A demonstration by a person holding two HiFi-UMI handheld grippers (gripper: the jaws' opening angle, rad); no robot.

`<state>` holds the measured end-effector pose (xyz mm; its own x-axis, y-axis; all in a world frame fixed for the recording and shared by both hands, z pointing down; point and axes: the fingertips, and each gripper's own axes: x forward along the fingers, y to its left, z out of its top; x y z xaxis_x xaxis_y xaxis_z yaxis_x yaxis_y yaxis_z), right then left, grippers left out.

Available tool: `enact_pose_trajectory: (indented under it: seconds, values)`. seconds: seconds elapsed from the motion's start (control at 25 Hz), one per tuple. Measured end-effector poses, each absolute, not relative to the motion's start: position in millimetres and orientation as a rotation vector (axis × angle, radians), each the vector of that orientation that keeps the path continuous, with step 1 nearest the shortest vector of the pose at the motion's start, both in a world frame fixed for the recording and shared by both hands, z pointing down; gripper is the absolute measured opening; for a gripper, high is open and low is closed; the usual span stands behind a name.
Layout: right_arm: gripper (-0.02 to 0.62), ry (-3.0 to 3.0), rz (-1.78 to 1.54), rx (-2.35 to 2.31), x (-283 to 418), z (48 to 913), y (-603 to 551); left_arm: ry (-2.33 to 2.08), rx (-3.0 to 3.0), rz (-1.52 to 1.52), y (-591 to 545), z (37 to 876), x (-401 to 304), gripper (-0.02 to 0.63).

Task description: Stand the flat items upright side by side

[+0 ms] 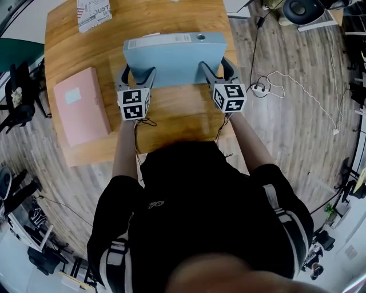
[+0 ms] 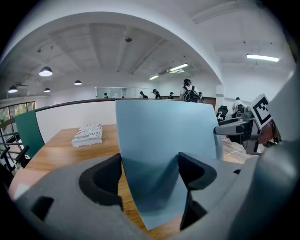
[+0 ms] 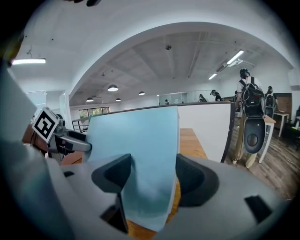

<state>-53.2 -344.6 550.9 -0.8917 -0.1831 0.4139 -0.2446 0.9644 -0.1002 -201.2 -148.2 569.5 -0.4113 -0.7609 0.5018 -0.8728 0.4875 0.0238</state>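
A light blue binder [image 1: 171,57] stands tilted up over the wooden table [image 1: 171,117], its labelled spine on top. My left gripper [image 1: 137,73] is shut on its near left corner, and in the left gripper view the blue cover [image 2: 164,140] fills the gap between both pads. My right gripper [image 1: 219,67] is shut on the near right corner, with the cover [image 3: 136,145] between its pads. A pink folder [image 1: 82,106] lies flat at the table's left. A printed book [image 1: 93,12] lies flat at the far left corner.
The table's near edge is just in front of the person's body. A white cable and power strip [image 1: 258,88] lie on the wooden floor to the right. Chairs [image 1: 20,94] stand at the left. People stand far off in the room.
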Motion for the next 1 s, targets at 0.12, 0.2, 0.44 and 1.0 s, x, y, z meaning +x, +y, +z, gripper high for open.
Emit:
enact_pose_trajectory:
  seconds: [0.12, 0.2, 0.44, 1.0]
  values:
    - [0.301, -2.706, 0.210, 0.324, -36.9, 554.2, -334.5, -2.299, 1.360, 0.365, -139.6, 568.8, -188.2, 0.388]
    - [0.298, -2.714, 0.200, 0.338, -29.3, 554.8, -328.0, -2.308, 1.374, 0.374, -134.7, 567.2, -181.7, 0.388]
    - [0.291, -2.720, 0.176, 0.368, -12.2, 550.9, -305.6, -2.323, 1.402, 0.374, -114.4, 563.8, -167.6, 0.387]
    - [0.290, -2.702, 0.179, 0.222, 36.3, 554.9, -280.3, -2.324, 1.301, 0.342, -87.2, 571.3, -125.6, 0.373]
